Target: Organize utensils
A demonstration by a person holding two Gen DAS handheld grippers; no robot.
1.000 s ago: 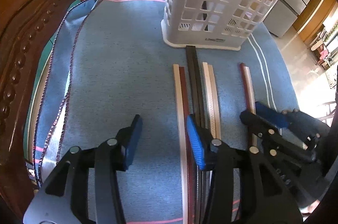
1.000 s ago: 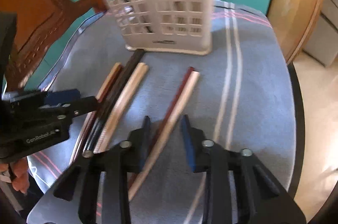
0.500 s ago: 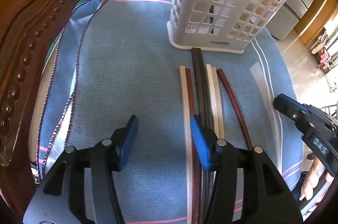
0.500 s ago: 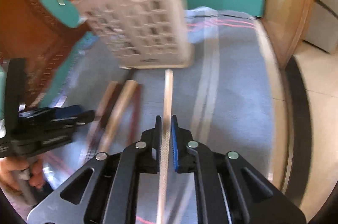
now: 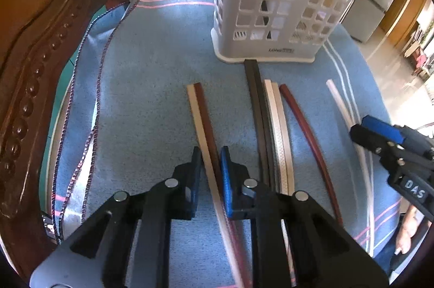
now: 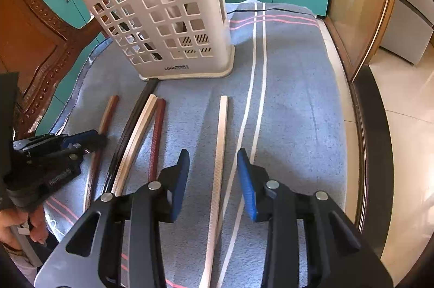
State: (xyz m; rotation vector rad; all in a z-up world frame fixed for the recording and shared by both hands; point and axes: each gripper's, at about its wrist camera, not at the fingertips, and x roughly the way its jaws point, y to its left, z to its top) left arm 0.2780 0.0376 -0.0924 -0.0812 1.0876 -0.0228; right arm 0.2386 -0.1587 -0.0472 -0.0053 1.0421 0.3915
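Chopsticks [image 5: 206, 125] lie paired on the cloth [image 5: 152, 76]; left gripper [image 5: 211, 165] closes on one pair for the basket [image 5: 276, 3], right gripper [image 6: 213, 174] spreads, releasing a pale stick [image 6: 221, 141]

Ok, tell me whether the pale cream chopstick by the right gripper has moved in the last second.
Yes. The pale cream chopstick left its dark red partner and now lies alone nearer the cloth's white stripes.

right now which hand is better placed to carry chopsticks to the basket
Left. The left gripper is closing around the cream-and-brown chopstick pair; the right gripper is opening, its cream chopstick lying loose.
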